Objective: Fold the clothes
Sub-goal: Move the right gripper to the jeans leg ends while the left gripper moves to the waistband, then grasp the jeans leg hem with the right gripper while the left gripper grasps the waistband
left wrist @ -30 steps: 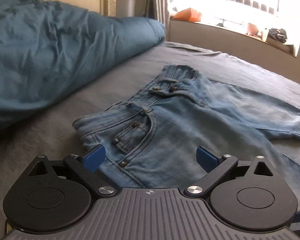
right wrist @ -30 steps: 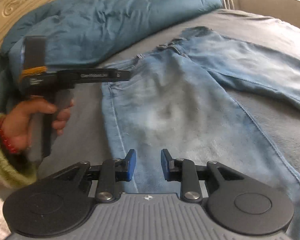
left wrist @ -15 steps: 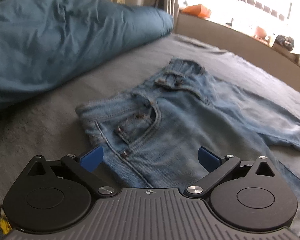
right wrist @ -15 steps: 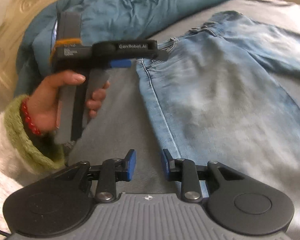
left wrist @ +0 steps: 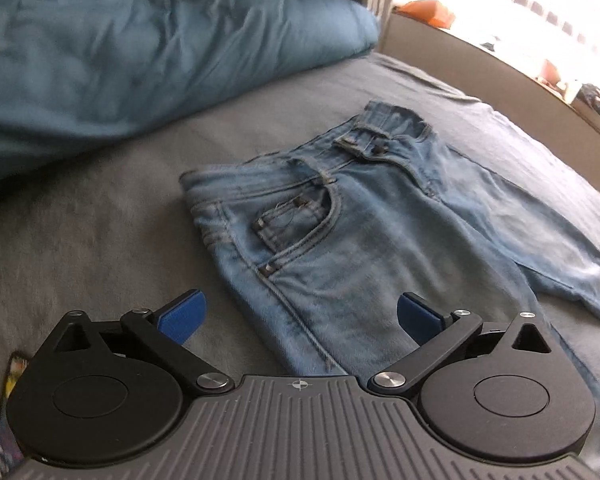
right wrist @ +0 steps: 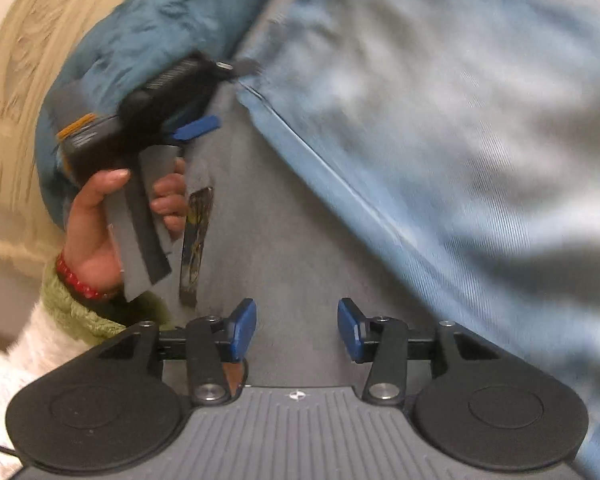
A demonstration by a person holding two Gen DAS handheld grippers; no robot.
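left tool [left wrist: 298, 314] spread wide over jeans [left wrist: 364, 240], right tool [right wrist: 297, 330] parted

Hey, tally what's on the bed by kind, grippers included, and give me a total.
Jeans: 1
Teal duvet: 1
Patterned card: 1
Grippers: 2, the left gripper and the right gripper, both open
Total: 5

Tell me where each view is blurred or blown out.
Left wrist view: the window is blown out white, while the light blue denim jeans stay fairly sharp. Right wrist view: motion blur smears the jeans and the carved beige headboard; only the right tool looks crisp.
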